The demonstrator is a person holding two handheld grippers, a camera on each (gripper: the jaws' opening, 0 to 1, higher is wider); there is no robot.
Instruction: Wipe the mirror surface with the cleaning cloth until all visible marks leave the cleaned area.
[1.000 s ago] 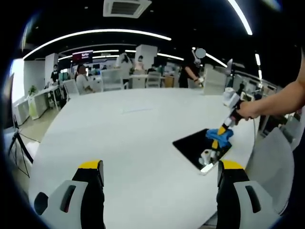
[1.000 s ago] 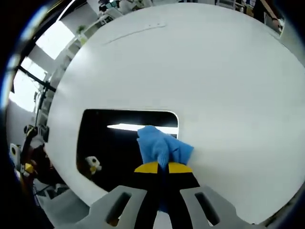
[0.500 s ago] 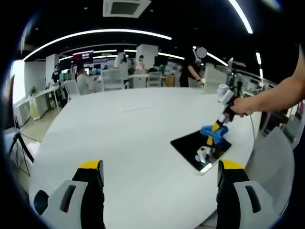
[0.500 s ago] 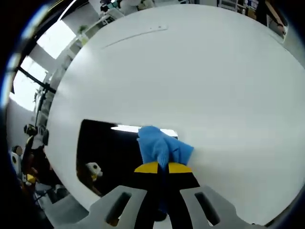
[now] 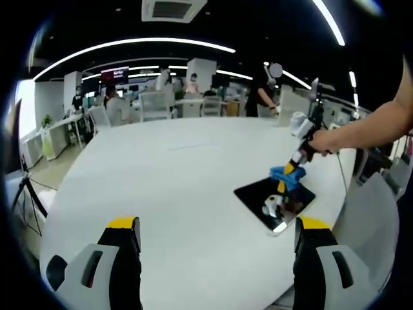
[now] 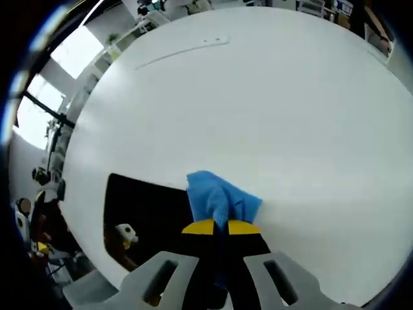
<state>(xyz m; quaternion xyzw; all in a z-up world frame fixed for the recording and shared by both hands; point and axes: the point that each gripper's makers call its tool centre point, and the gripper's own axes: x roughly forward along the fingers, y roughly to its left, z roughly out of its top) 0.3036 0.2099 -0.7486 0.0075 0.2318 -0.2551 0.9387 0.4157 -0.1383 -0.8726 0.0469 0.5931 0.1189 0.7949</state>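
Near the surface's (image 5: 168,187) right edge, as the left gripper view has it, the right gripper (image 5: 293,165) comes down from a person's hand (image 5: 321,143) with its fingers pressed together on the blue cleaning cloth (image 5: 286,175). Right gripper view: yellow-tipped fingers (image 6: 201,227) closed, pinching the cloth (image 6: 219,197), which bunches up ahead of them. Cloth sits at the mirror's (image 6: 145,210) far edge, overlapping from the dark glass onto the white surface (image 6: 258,103). Whether the cloth presses on the glass cannot be told.

Left gripper (image 5: 216,236): fingers (image 5: 122,242) spread wide, holding nothing, hanging over the near edge of the surface.

Mirror (image 5: 271,200) lies flat, dark, with a small white reflection (image 6: 126,232) in it. Chair back (image 5: 364,213) just beyond the surface's right edge. Desks and several people stand well beyond the far edge.

Against 0.5 s ago: cloth has gone from over the mirror's middle toward its far edge; in the right gripper view less of the mirror lies ahead of the cloth, and the bright strip reflected along that edge is gone. Left gripper unchanged.
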